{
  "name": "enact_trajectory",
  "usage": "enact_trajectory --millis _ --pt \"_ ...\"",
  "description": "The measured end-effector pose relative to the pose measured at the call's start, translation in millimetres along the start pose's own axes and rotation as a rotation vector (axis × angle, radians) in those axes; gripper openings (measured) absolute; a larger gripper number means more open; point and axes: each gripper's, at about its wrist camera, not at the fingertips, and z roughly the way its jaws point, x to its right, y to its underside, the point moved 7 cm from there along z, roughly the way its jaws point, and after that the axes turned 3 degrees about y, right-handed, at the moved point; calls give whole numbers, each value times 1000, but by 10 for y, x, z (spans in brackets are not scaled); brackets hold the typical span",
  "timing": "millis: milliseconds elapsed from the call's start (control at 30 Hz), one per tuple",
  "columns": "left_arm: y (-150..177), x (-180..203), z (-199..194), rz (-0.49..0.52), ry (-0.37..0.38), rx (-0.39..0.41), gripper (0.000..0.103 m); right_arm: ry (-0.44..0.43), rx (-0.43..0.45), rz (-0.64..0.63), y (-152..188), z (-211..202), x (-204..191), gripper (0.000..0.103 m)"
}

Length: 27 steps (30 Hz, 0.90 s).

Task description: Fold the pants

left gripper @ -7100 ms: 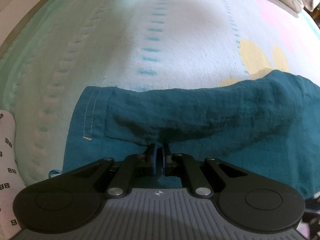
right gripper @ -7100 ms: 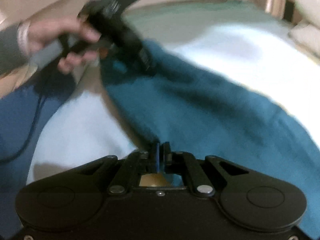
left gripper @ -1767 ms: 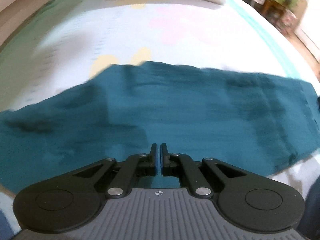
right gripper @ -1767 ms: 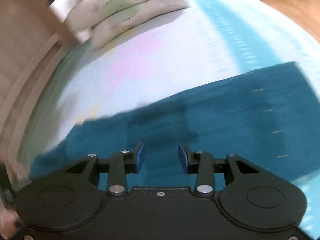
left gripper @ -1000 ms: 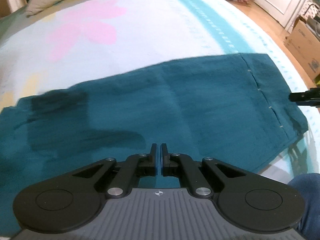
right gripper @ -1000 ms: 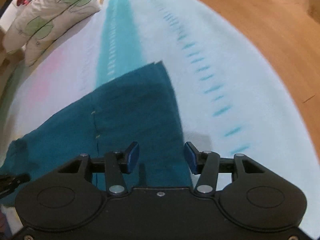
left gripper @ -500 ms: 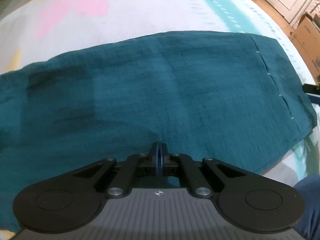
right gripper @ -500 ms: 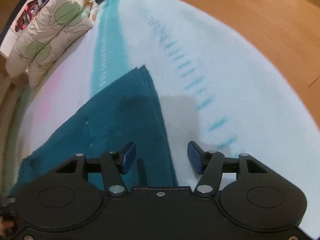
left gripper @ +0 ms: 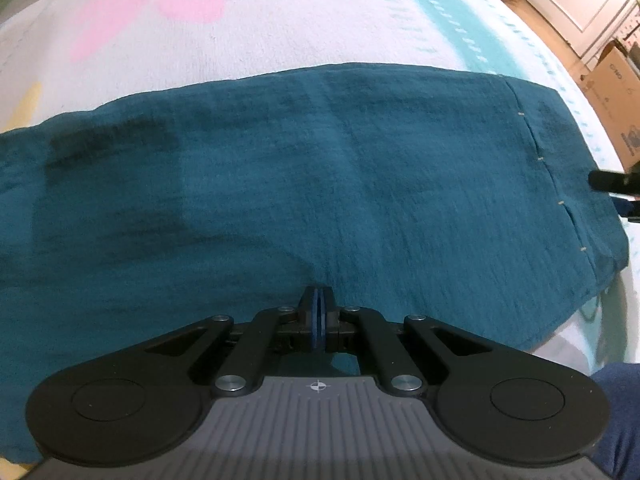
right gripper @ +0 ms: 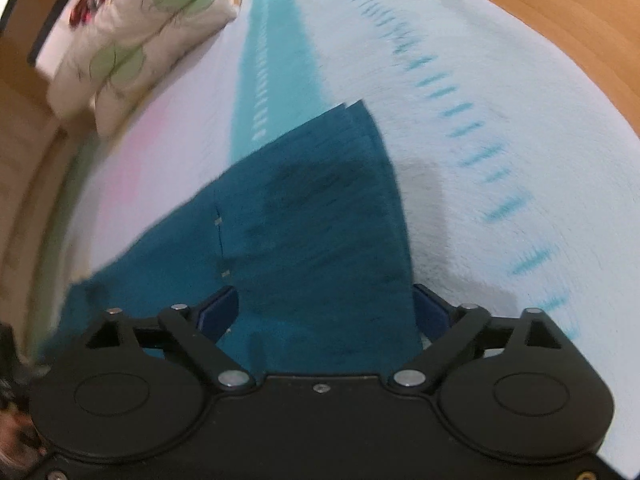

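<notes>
The teal pants [left gripper: 320,184] lie flat in a long strip across the bed, hem end at the right. My left gripper [left gripper: 318,312] is shut at the near long edge of the pants, mid-length; whether it pinches cloth I cannot tell. My right gripper [right gripper: 324,308] is wide open, one finger on each side of the hem end of the pants [right gripper: 312,220]. Its tip shows in the left wrist view [left gripper: 614,182] at the far right, beside the hem.
The bed blanket [left gripper: 280,20] is white with pink patches and turquoise stripes. Pillows [right gripper: 132,36] lie at the head of the bed. Wooden floor [right gripper: 560,8] lies past the bed edge. A cardboard box [left gripper: 616,92] stands on the floor at right.
My left gripper has closed fully and sits at the pants' near edge. My right gripper has opened wider and come down over the hem end, straddling it.
</notes>
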Motion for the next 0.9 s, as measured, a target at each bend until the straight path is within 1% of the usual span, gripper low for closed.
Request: enact_trajectory --millis 133,200,233,267,300,333,367,400,467,500,533,633,700,733,800,867,900 --pt "21 -50 -26 -28 15 9 3 70 -11 -98 46 67 -115 98" --pt "34 -71 -43 -30 20 13 3 85 -10 -110 59 69 -124 97" --pt "44 -80 -53 -29 19 14 3 88 -7 -107 63 64 -121 96" --pt "46 -83 -59 -27 18 14 3 92 -6 -105 63 59 -120 91" --pt "46 -80 -61 -24 13 12 3 106 -2 -105 64 47 -115 84" --pt "46 -73 -64 -17 7 11 3 133 7 -111 64 19 -110 63" --pt "45 -63 -66 -10 1 11 3 165 16 -121 60 -13 -98 39" --pt "39 -44 -60 -4 -6 12 3 187 19 -120 55 -40 -79 29" --pt "34 -13 -55 10 -17 15 3 115 3 -41 50 -67 -6 19" --pt "38 -2 -59 19 -25 17 3 95 2 -6 54 -77 22 19" --pt "28 35 -49 23 -31 19 3 97 7 -6 56 -86 20 18" --pt "26 83 -55 42 -41 25 3 102 29 -43 57 -123 -67 16" --pt "-6 105 -69 68 -35 6 3 90 37 -53 40 -156 -145 16" --pt "-57 97 -78 62 -18 -7 3 87 43 -63 28 -187 -186 16" --pt "-202 58 -102 22 17 -2 3 83 55 -74 0 -224 -264 16" --pt "-415 3 -125 -20 21 24 3 75 66 -69 -46 -254 -314 16" --pt "-513 -10 -128 -26 17 38 3 71 71 -63 -67 -271 -330 16"
